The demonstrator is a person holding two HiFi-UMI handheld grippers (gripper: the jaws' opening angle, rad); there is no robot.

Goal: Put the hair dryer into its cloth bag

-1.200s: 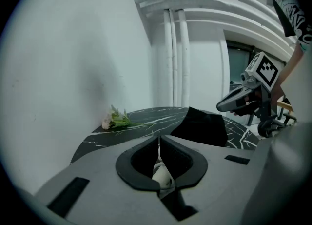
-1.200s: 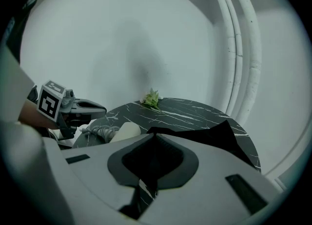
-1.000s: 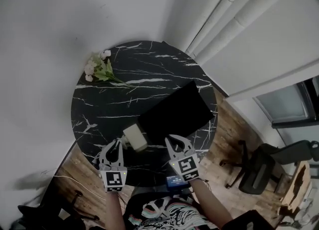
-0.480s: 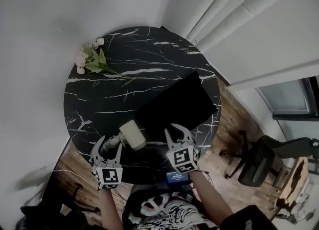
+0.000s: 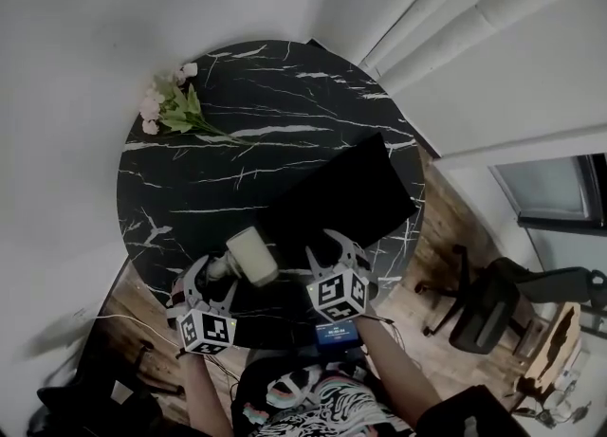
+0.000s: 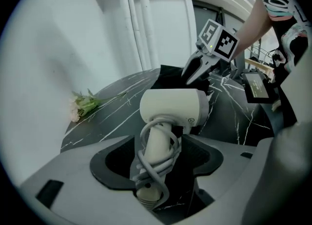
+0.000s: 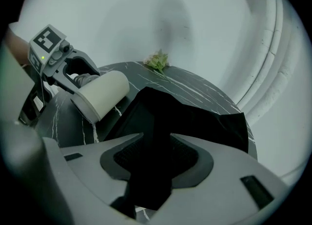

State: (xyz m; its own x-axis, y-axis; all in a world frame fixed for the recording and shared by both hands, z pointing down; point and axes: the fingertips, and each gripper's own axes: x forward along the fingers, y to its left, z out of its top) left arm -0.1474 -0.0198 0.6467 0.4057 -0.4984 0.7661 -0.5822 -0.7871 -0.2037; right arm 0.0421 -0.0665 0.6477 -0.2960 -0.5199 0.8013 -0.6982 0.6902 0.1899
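Hair dryer [image 6: 168, 107] — likely stiff and top-heavy, best gripped at its cord-wrapped handle [image 6: 158, 143] — sits between the opening jaws of the left gripper [image 5: 211, 279]; right gripper [image 5: 332, 253] pinches the cloth bag [image 7: 195, 116].

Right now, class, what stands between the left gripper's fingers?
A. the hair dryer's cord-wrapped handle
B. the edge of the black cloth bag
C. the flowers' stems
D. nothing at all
A: in the left gripper view the hair dryer stands with its cord-wrapped handle between the fingers of the left gripper, which are opening and stand clear of it.
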